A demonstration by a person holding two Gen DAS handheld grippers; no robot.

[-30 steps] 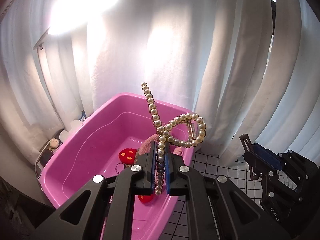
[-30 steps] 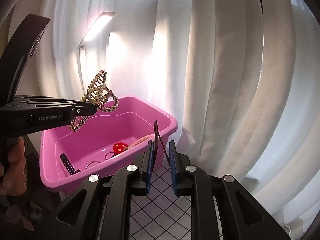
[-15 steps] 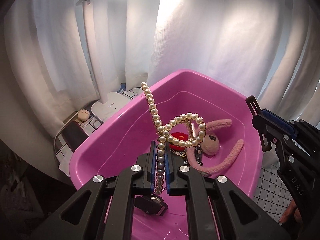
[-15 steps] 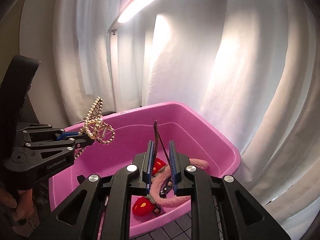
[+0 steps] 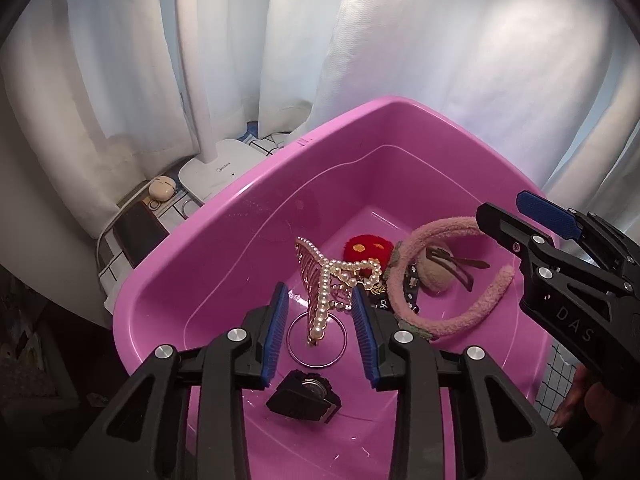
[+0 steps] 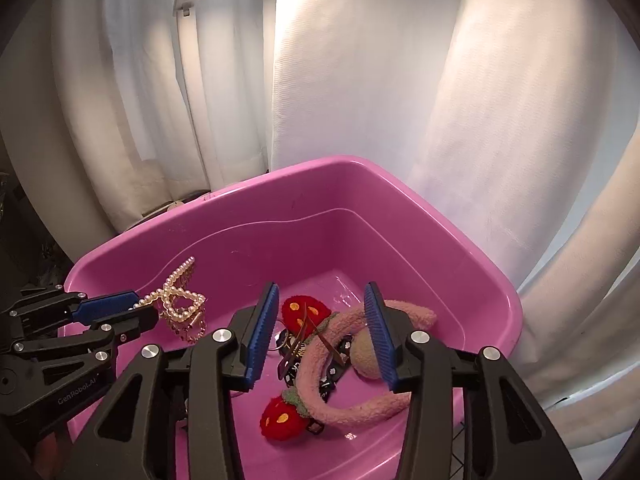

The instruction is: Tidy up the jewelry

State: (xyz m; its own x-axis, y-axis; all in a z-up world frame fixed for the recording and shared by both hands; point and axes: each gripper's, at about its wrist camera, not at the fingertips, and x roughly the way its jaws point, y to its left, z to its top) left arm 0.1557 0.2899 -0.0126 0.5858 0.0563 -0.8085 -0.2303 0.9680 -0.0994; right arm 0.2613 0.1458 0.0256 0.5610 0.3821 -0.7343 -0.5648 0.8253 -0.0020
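Observation:
A pink plastic tub [image 5: 224,208] [image 6: 280,176] holds the jewelry. My left gripper [image 5: 320,300] [image 6: 120,312] hangs over the tub, its jaws opening. A pearl hair claw [image 5: 332,284] [image 6: 180,300] stands loose between them, its pads apart from it. My right gripper [image 6: 320,300] [image 5: 516,216] is over the tub too, its jaws opening with nothing between the pads. A thin brown hair clip [image 6: 316,332] [image 5: 452,260] lies below on a pink fluffy headband [image 6: 320,372] [image 5: 460,320].
Also in the tub are red strawberry plushes [image 6: 280,420] [image 5: 368,248], a metal ring [image 5: 316,340] and a small black piece [image 5: 304,400]. Left of the tub are a white lamp base [image 5: 216,172], an earbud case [image 5: 162,188] and a dark flat object [image 5: 138,232]. White curtains hang behind.
Both grippers moved over the tub and tilted down into it. Both sets of jaws went from shut to open. The pearl claw and the brown clip left their grips.

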